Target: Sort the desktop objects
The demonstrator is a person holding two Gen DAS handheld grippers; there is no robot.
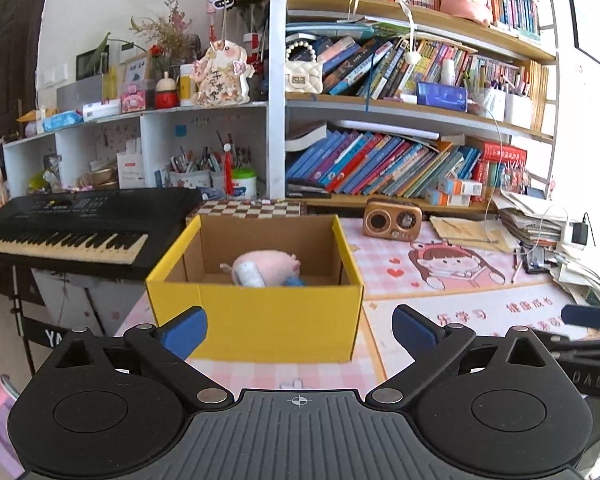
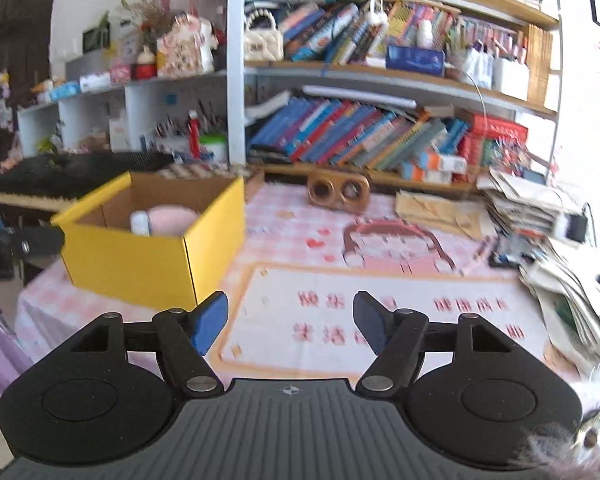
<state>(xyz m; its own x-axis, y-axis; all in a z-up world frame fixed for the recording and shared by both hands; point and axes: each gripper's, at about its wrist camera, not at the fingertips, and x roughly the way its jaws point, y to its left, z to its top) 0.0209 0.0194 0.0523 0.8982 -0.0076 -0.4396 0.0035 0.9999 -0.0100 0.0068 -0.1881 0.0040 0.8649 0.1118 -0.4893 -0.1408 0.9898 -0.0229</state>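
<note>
A yellow cardboard box (image 1: 256,320) stands on the pink desk mat, straight ahead of my left gripper (image 1: 300,326). Inside it lie a pink plush pig (image 1: 270,264), a white bottle (image 1: 250,274) and a bit of something blue (image 1: 296,281). The left gripper is open wide with nothing between its blue pads. In the right wrist view the same box (image 2: 140,256) sits to the left, with the white bottle (image 2: 140,222) and pink plush (image 2: 172,220) showing inside. My right gripper (image 2: 290,322) hangs open over the printed mat, empty. The right gripper's blue fingertip (image 1: 584,316) shows at the left view's right edge.
A black keyboard (image 1: 68,228) stands left of the box. A small wooden radio (image 1: 392,220) sits at the back of the desk. Stacked papers (image 1: 540,224) crowd the right side. Bookshelves (image 1: 380,168) fill the back. A fluffy grey object (image 2: 580,432) is at the lower right.
</note>
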